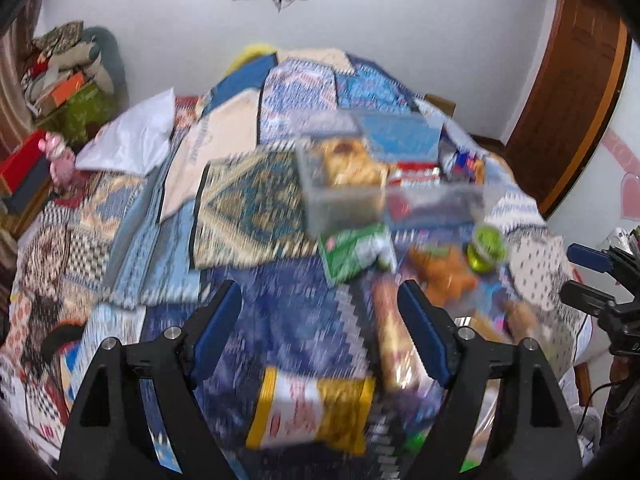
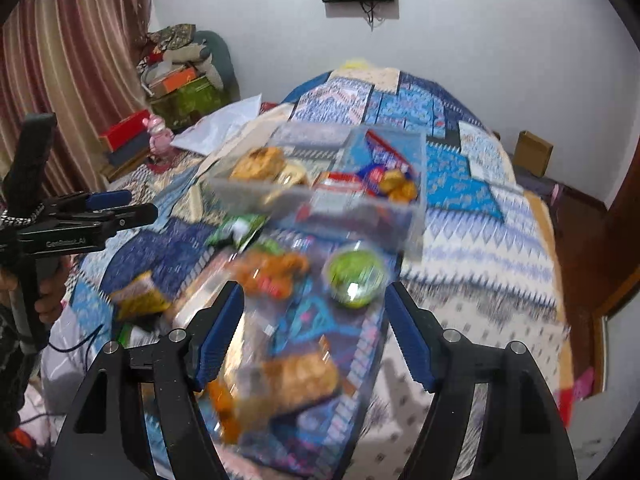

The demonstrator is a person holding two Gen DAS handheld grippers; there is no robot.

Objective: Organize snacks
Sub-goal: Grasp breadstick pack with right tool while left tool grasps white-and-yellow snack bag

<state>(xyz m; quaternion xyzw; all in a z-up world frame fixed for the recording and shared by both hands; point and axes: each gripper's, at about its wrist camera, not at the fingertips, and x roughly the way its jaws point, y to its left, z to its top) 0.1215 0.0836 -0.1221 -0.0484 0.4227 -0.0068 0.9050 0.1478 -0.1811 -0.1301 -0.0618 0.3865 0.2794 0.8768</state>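
Bed under patchwork quilt (image 1: pixel 248 200), blurred. Left gripper (image 1: pixel 320 320) jaws spread wide, empty; crinkly yellow packet (image 1: pixel 312 412) just below them. Right gripper (image 2: pixel 314 320) likewise agape, round green cup (image 2: pixel 356 276) between tips, clear plastic bin (image 2: pixel 360 200) beyond.

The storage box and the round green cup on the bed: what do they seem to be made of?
The storage box looks like clear rigid plastic: snacks inside show through its walls, and its edges are straight. The round green cup seems to be glossy plastic or foil-lidded, since a bright highlight sits on it; motion blur leaves this open.
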